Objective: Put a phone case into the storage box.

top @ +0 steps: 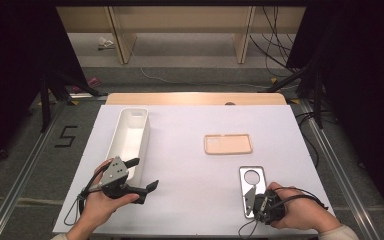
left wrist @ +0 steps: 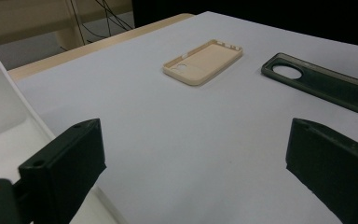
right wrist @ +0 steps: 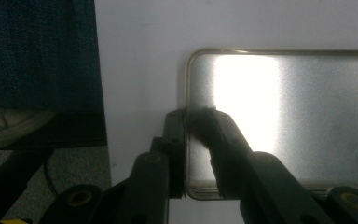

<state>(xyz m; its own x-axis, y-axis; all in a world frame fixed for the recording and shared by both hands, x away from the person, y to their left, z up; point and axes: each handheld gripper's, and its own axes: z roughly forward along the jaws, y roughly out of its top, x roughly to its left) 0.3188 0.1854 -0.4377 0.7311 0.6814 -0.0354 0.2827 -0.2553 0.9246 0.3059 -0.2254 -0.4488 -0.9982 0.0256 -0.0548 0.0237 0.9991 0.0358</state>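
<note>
1. This looks like a lab or test room set up for recording, not a home.
2. Black curtains (top: pixel 10 75) hang along both sides of the table (top: pixel 190 175).
3. Loose cables (top: pixel 275 45) trail over the grey floor (top: pixel 190 75) beyond the tabletop's far edge.
4. A number five (top: pixel 66 136) is taped on the floor off the tabletop's left edge.
5. Metal rails (top: pixel 340 170) run along the floor on both sides.
6. Plain wooden furniture (top: pixel 180 25) stands at the back.

Silver phone case (right wrist: pixel 279 116): smooth, metallic-looking, brushed sheen with a bright glare band. Beige phone case (left wrist: pixel 203 61): matt plastic. White bin (top: pixel 130 137): smooth plastic, faint gloss. Tabletop (top: pixel 190 165): matt pale sheet; far edge looks like wood. Fingers (left wrist: pixel 65 168): matt black plastic.
</note>
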